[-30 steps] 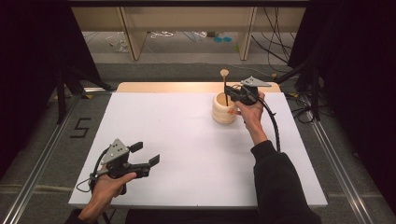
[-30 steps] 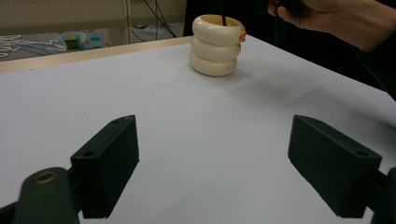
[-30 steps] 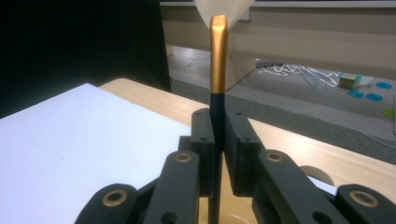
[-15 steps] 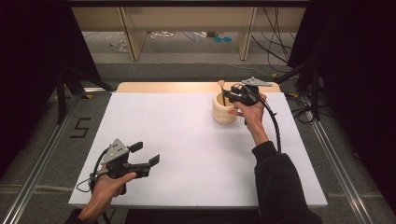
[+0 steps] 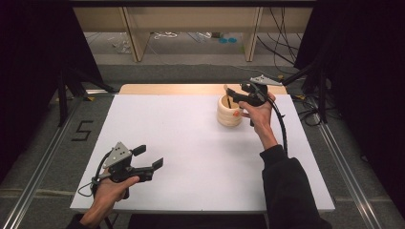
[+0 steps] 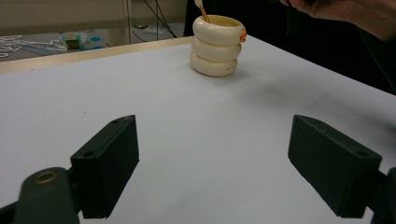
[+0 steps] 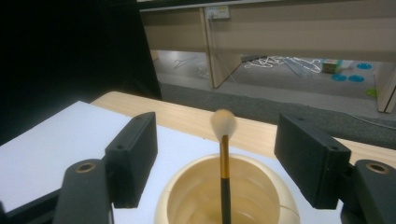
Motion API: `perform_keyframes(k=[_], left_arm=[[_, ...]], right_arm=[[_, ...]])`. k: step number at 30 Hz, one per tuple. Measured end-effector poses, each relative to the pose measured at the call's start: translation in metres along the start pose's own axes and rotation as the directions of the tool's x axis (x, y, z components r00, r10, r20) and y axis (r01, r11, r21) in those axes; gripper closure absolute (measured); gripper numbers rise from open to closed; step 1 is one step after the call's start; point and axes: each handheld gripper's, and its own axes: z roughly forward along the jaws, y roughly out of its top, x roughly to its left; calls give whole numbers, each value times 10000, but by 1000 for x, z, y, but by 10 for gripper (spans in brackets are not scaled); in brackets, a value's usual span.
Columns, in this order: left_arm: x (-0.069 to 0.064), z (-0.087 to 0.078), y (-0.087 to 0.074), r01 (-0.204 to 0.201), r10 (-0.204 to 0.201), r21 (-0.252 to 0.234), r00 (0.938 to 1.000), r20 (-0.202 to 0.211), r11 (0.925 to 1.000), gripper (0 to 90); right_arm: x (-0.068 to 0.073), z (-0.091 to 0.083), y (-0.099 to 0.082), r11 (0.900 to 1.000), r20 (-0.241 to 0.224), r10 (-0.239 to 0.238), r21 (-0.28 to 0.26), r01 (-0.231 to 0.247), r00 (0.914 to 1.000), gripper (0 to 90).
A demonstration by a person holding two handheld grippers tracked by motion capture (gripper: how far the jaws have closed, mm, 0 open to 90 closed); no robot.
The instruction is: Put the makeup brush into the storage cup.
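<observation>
- The brush (image 7: 223, 154) stands upright in the cream ribbed holder (image 5: 229, 110), handle down inside, pale tuft up above the rim — so the placing looks done, as far as I can judge.
- Right gripper (image 5: 239, 95) hovers just over the holder's mouth, jaws spread wide; in the right gripper view the brush stem rises between the two black jaws with clear air on both sides, touching neither.
- That reads as a release: nothing is pinched, and the brush stands on its own, leaning on the holder's wall perhaps, though I cannot tell where it rests.
- From the left gripper view, the holder (image 6: 216, 45) sits well ahead of the jaws, far across the white table (image 6: 187, 140), with the tuft poking out at its far rim and a small orange tab on its right side.
- Left gripper (image 5: 150, 160) sits low on the near side of the table, well apart from the holder, jaws spread, holding nothing.
- What is left, in my judgement: the right gripper only needs to lift up and away from the tuft without knocking it; the left has no part to play.
</observation>
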Motion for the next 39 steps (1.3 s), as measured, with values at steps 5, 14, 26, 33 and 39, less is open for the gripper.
perform_keyframes(k=[5, 14, 26, 33, 39], left_arm=[[0, 0, 0, -2, 2, -26, 10000, 33, 10000, 158], [0, 0, 0, -10, 10, -42, 10000, 55, 10000, 159], [0, 0, 0, -11, 11, 5, 10000, 2, 10000, 158], [0, 0, 0, -16, 16, 6, 10000, 6, 10000, 159], [0, 0, 0, -2, 2, 4, 10000, 6, 10000, 158]], right_arm=[[3, -2, 2, 9999, 34, -162, -48, 163, 9999, 260], [15, -15, 11, 9995, 19, -249, -177, 249, 9997, 245], [29, -29, 16, 9984, -163, -469, -336, 463, 9988, 246], [38, -36, 17, 9978, -513, -545, -399, 525, 9972, 244], [46, -42, 18, 9976, -745, -561, -454, 528, 9956, 245]])
